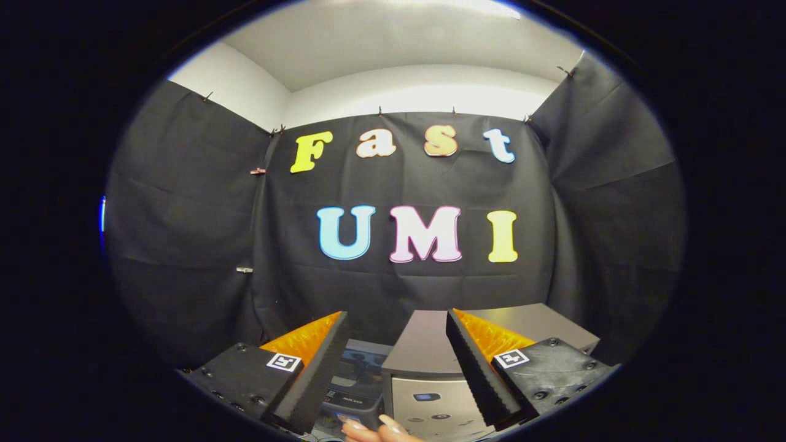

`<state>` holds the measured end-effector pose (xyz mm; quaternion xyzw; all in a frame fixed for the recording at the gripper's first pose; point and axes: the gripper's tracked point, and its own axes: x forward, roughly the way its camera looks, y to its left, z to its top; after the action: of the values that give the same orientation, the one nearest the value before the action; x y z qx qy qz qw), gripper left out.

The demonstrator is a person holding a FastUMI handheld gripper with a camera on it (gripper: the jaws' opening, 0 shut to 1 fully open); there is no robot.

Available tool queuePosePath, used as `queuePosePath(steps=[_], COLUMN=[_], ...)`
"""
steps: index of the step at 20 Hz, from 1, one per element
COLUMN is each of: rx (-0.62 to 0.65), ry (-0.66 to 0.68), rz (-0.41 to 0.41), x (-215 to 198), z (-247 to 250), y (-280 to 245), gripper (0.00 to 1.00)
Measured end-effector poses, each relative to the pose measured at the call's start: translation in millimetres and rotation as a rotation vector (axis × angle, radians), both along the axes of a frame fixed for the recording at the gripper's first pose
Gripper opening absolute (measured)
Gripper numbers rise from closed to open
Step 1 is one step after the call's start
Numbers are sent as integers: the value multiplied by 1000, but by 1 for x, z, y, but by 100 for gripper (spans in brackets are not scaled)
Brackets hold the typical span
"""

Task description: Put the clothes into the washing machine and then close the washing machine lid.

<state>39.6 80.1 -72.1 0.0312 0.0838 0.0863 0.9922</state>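
Observation:
My gripper (pixel 398 314) is open, its two fingers spread wide with nothing between them. It is held level, facing the booth's black back wall. Just ahead of and below the fingers stands the washing machine (pixel 424 353), a small grey box with a flat grey top and a lighter front panel (pixel 430 402) carrying small controls. Its top runs on behind the right finger (pixel 476 368). The top looks flat and down, though the finger hides part of it.
A person's fingertips (pixel 376 431) reach in low, in front of the machine's front panel. A dark boxy object (pixel 356 380) sits just left of the machine, beyond the left finger. Black cloth walls close in the back and both sides.

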Motion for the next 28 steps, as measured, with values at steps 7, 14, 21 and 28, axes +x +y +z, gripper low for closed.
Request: queuePosePath(steps=[7, 14, 21, 28], rx=[5, -7, -23, -22], ry=[-14, -20, -5, 22], rz=[-56, -51, -16, -14], x=[-65, -77, -73, -65], z=[-3, -12, -23, -35], y=[-31, -32, -19, -18], gripper=[98, 98, 98, 98])
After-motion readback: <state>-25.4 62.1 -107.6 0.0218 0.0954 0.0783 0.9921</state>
